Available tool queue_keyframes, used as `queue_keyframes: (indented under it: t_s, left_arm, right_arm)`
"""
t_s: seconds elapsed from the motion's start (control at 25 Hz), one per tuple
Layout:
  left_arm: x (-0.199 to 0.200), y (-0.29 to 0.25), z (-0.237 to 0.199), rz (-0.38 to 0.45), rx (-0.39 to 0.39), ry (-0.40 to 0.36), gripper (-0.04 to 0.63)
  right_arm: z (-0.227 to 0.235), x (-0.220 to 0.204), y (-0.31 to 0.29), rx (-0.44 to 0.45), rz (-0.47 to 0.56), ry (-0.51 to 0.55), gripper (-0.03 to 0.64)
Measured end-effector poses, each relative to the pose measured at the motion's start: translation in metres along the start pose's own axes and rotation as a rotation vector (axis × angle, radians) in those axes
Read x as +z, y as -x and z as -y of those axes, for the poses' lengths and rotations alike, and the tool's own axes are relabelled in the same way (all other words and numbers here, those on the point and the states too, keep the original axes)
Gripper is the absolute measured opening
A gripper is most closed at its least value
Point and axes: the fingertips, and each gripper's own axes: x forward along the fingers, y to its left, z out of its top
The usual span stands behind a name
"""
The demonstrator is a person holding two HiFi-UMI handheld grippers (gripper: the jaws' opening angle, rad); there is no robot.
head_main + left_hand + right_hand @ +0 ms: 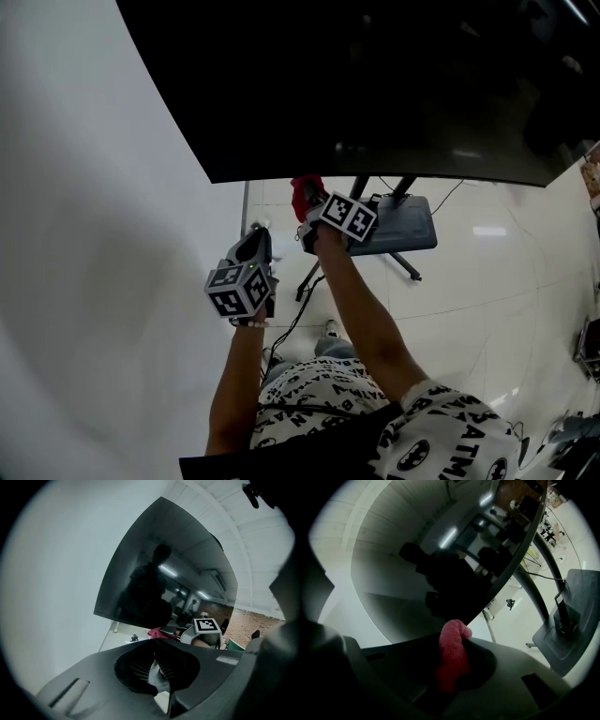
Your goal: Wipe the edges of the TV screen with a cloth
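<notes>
The TV screen (375, 84) is a big black panel filling the top of the head view; its lower edge runs across the middle. A red cloth (306, 193) is pressed up against that lower edge, near its left end. My right gripper (310, 214) is shut on the cloth, its marker cube just behind. In the right gripper view the red cloth (452, 653) sticks out of the right gripper (455, 670) towards the TV screen (454, 573). My left gripper (255, 240) hangs lower left, apart from the TV, shut with no cloth in it. The left gripper (159, 670) faces the screen (164, 578).
A white wall (84, 234) stands at the left, behind the TV. The TV's grey stand base (408, 225) and its legs rest on the glossy white floor (487, 281) below the screen. A black cable (291, 319) trails down from the stand.
</notes>
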Motion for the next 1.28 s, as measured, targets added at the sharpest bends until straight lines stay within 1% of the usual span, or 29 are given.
queue_keyframes:
  t_s: [0.2,0.52,0.64,0.84,0.96,1.04,1.16,1.28]
  left_arm:
    - [-0.013,-0.027,0.033,-0.027,-0.009,-0.002,0.002]
    - [-0.022,-0.072,0.088,-0.039,-0.033,-0.048,0.002]
    - [-0.028,-0.083,0.107,-0.059,-0.072,-0.063,0.002]
    - [-0.04,-0.098,0.143,-0.11,-0.156,-0.113,0.002]
    - [-0.044,-0.108,0.158,-0.13,-0.196,-0.151,0.002]
    - [-0.049,-0.116,0.168,-0.142,-0.219,-0.155,0.002]
    - [-0.057,-0.126,0.184,-0.157,-0.238,-0.166,0.002]
    - [-0.061,-0.141,0.205,-0.158,-0.24,-0.18,0.002]
  right_arm:
    - [0.03,0.027,0.021,-0.008,-0.009,-0.006,0.072]
    - [0.067,0.072,0.056,-0.014,-0.007,0.016,0.072]
    - [0.083,0.089,0.071,-0.039,0.011,0.009,0.072]
    - [0.101,0.111,0.09,-0.077,0.009,0.016,0.072]
    - [0.114,0.126,0.1,-0.097,0.032,0.007,0.072]
    - [0.129,0.137,0.111,-0.122,0.054,0.0,0.072]
    - [0.152,0.153,0.126,-0.146,0.07,0.007,0.074]
    - [0.176,0.178,0.147,-0.155,0.108,-0.006,0.074]
